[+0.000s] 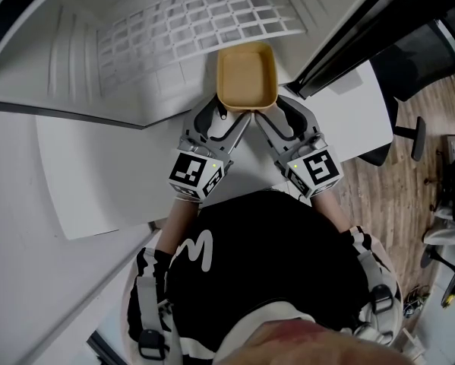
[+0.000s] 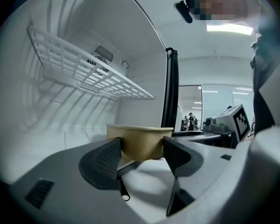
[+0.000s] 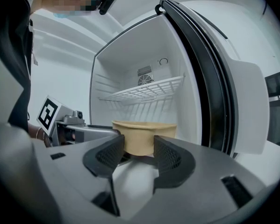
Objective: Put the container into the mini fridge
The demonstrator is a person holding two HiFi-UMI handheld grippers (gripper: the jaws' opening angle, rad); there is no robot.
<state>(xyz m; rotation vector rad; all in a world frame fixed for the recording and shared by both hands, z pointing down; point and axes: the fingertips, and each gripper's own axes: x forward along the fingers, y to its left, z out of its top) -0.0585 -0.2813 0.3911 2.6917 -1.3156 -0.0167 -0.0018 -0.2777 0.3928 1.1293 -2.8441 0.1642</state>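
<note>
Looking down from the head view, the mini fridge [image 1: 83,59] stood open with its white cavity facing the person. Left part of the fridge: a ribbed white inner wall. Across the cavity: a white wire shelf [image 1: 204,25], and in the left gripper view a round fan vent [image 2: 100,59] on the fridge's back wall just behind that shelf.

Left gripper [image 1: 229,116]: jaws clenched on the near left corner of the container [image 1: 246,77]. Its own view confirmed this, with both dark pads pressed against the container's tan sides.

Container: tan, rounded-square, open side up, nothing inside. It was held at the fridge's mouth, in front of and lower than the wire shelf. Whether its base touched the fridge floor could not be told from any view.

Right gripper [image 1: 276,115]: jaws likewise grasping the container, at the near right corner. Its own view showed the pads closed against the container's wall, with the fridge cavity straight behind and the left gripper's marker cube [image 3: 48,113] alongside. The two grippers converged on the container's near edge, close to each other, both outside the fridge's shelf line.

Right of the fridge cavity: the fridge door [image 1: 349,109], swung open, with its dark gasket [image 1: 364,29] running along the inner edge. Further right of the fridge: a black office chair [image 1: 417,67] on a wood-pattern floor [image 1: 394,204].
</note>
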